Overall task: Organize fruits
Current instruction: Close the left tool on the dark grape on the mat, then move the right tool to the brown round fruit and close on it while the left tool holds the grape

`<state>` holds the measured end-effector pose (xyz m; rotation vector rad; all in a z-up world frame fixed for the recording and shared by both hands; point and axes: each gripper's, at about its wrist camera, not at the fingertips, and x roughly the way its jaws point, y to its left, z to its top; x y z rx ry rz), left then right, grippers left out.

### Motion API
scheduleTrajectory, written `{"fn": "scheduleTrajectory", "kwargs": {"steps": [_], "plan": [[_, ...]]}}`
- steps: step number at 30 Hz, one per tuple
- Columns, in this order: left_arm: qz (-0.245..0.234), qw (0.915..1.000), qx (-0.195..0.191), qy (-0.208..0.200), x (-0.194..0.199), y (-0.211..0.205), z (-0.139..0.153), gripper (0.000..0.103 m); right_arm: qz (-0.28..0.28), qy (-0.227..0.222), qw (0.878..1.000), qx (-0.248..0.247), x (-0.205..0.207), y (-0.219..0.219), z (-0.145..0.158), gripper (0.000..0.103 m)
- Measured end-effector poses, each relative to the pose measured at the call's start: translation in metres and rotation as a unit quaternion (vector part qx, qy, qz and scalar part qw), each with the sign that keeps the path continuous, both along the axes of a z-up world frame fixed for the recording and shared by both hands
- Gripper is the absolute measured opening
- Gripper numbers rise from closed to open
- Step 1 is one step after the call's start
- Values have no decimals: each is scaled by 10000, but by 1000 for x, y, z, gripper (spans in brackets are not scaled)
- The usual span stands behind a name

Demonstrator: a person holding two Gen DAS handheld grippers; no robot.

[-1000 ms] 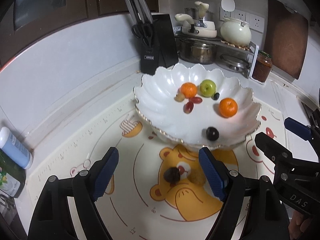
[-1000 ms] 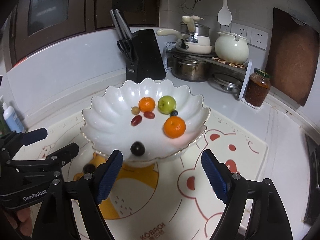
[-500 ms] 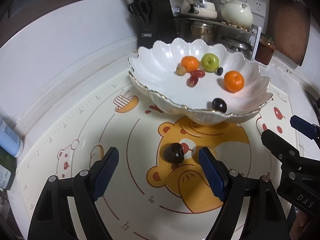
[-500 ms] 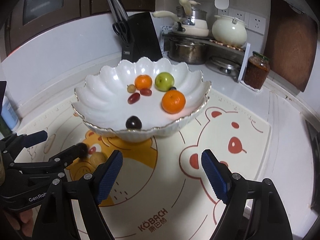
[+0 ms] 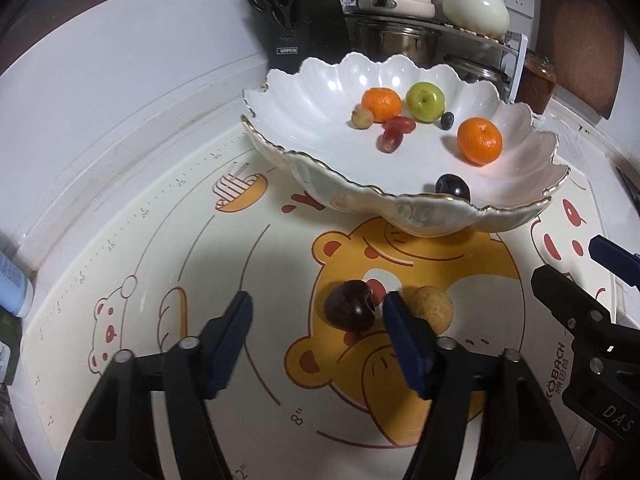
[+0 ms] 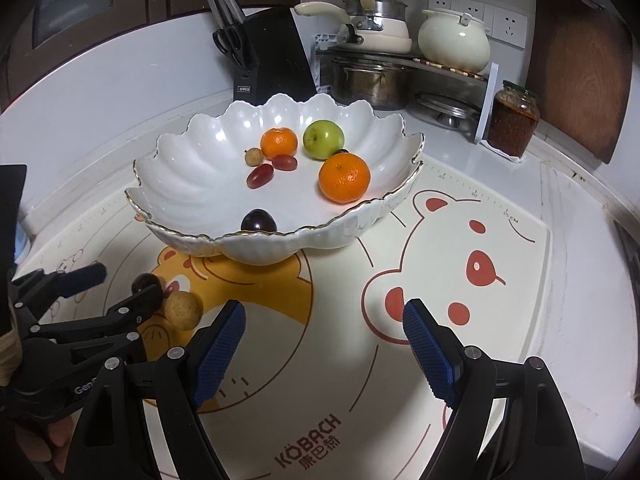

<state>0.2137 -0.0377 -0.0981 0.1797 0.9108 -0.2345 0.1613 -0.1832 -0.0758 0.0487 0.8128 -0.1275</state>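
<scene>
A dark round fruit [image 5: 348, 306] lies on the bear-print mat [image 5: 248, 360], between the fingers of my left gripper [image 5: 318, 308]. Its jaws are closing; the right pad is at the fruit's side and the left pad stands well clear of it. A tan round fruit [image 5: 434, 306] sits just outside the right finger. The white scalloped bowl [image 5: 320, 128] behind holds two mandarins, a green apple [image 5: 425, 101], red grapes, a small tan fruit, a blueberry and a dark fruit [image 5: 452, 187]. My right gripper [image 6: 324, 316] hovers open over bare mat in front of the bowl [image 6: 192, 176].
A black knife block [image 6: 268, 60], stacked pots on a rack [image 6: 372, 76], a cream pot [image 6: 454, 38], a jar [image 6: 514, 118] and a wooden board [image 6: 580, 84] line the back. A blue bottle [image 5: 12, 280] stands at the left edge.
Both grippers have come down toward the mat. The left jaws have narrowed around the dark fruit, and the tan fruit now shows beside the right finger.
</scene>
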Motion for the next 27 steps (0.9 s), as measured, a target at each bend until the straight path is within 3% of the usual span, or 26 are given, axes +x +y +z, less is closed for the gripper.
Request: {"fn": "scheduleTrajectory", "kwargs": {"steps": [3, 15, 27], "plan": [[-46, 10000, 34, -7, 2, -3, -3, 57, -8, 13, 10000, 21, 2, -1, -1, 82], [-220, 9996, -179, 98, 0, -11, -7, 27, -13, 10, 9997, 223, 4, -5, -4, 82], [153, 9997, -196, 3, -14, 22, 4, 27, 349, -63, 9992, 206, 3, 17, 0, 82]]}}
